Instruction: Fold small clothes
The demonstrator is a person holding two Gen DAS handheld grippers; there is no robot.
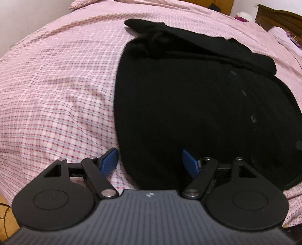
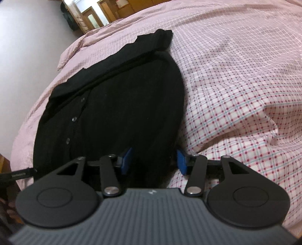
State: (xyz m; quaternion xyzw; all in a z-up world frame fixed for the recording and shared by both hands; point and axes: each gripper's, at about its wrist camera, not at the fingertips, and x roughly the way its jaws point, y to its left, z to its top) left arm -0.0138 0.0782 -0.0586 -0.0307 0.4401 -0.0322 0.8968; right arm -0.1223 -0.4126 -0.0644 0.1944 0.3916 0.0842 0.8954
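1. Black cardigan (image 1: pixel 188 105) spread flat on the pink checked bedspread (image 1: pixel 56 84), filling the centre and the 3 o'clock side of the left wrist view; near hem reaching down to 6 o'clock, between the blue pads.
2. Folded sleeve (image 1: pixel 217 50) lying across the garment's top, from 12 toward 2 o'clock.
3. Small buttons (image 1: pixel 243 92) running in a line down the 3 o'clock side.
4. Left gripper (image 1: pixel 150 160) spread wide, nothing clamped; one blue pad (image 1: pixel 109 160) over the bedspread at 7 o'clock, just off the garment's edge, the other over the black cloth at 5 o'clock.
5. In the right wrist view, same cardigan (image 2: pixel 122 105) stretching from 6 o'clock up to 12, button row (image 2: pixel 74 119) at 9 o'clock.
6. Right gripper (image 2: pixel 153 160) also parted, straddling the garment's near right edge; left pad (image 2: pixel 126 160) over the black cloth, right pad over the bedspread (image 2: pixel 236 84) beside the hem. Cannot tell whether either pad touches the fabric.
7. Wooden furniture (image 2: pixel 113 7) at 11 o'clock beyond the bed.
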